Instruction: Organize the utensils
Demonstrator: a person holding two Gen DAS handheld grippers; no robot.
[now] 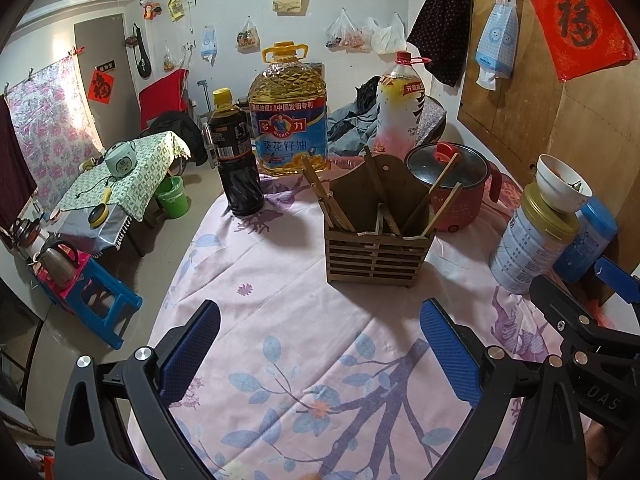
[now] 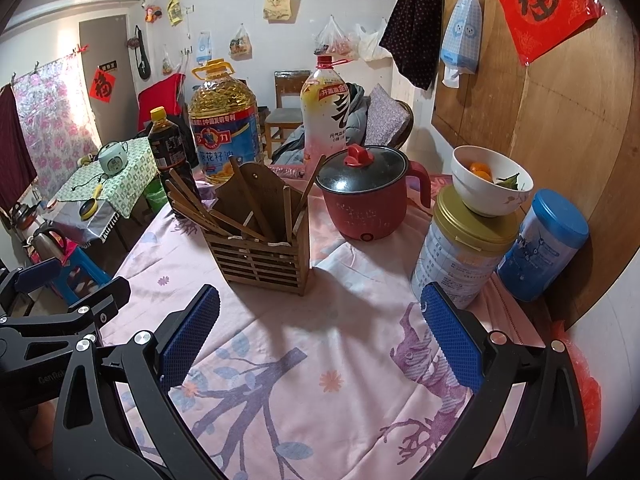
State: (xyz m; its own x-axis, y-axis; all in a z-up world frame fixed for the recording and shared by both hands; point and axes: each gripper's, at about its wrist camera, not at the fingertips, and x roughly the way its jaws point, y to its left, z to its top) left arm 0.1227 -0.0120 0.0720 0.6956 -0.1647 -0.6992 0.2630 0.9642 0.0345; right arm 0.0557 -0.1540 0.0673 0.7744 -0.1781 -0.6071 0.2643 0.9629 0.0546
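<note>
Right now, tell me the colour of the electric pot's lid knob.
Red; the lid knob shows best in the right wrist view.

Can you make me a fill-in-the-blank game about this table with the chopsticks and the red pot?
1. The chopsticks stand in a slatted ____ holder.
2. The white bowl sits on top of a tin with a ____ lid.
3. The pot with the dark lid is ____.
4. Both the left gripper and the right gripper are ____ and hold nothing.

Missing words: wooden; gold; red; open
</note>
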